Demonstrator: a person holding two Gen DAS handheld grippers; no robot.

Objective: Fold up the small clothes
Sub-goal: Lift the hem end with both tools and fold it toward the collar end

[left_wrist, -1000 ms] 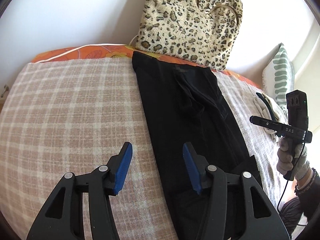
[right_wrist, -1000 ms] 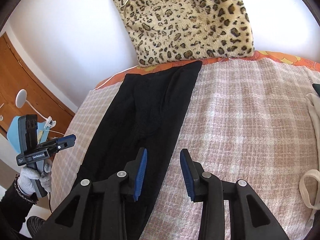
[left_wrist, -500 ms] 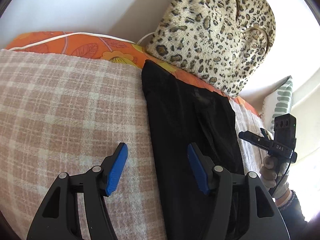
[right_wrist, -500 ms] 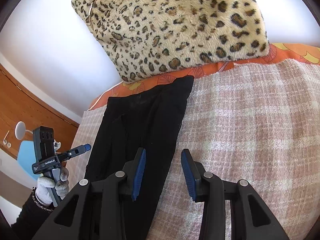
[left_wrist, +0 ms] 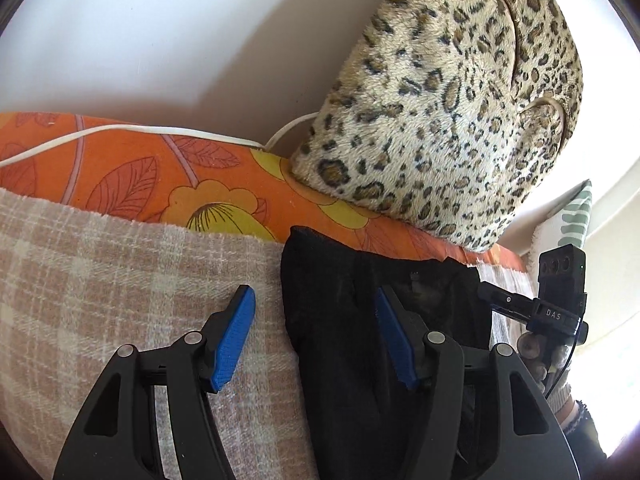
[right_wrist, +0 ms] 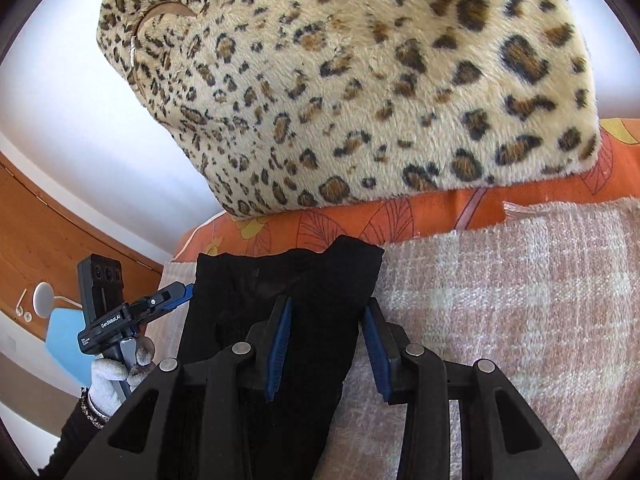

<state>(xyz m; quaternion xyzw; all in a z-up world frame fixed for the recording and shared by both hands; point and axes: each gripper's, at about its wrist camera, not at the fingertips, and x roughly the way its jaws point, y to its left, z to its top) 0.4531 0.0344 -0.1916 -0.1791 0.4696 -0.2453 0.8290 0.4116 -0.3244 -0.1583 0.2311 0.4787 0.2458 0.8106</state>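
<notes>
Checked blanket (left_wrist: 100, 280) borders black garment's (left_wrist: 340, 320) edge.

Both wrist views low and close, facing the leopard cushion (left_wrist: 444, 120), sharing the black garment's (right_wrist: 288, 300) far end.

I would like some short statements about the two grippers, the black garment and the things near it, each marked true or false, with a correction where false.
1. Both grippers are open. True: the left gripper and the right gripper have their jaws apart.
2. The black garment lies on a checked blanket. True.
3. The right gripper straddles the garment's right edge. True.
4. The leopard-print cushion lies on top of the garment. False: it stands beyond it, on the orange floral sheet.
5. The left gripper is shut on the garment. False: it is open, one finger over the blanket, one over the garment.
</notes>
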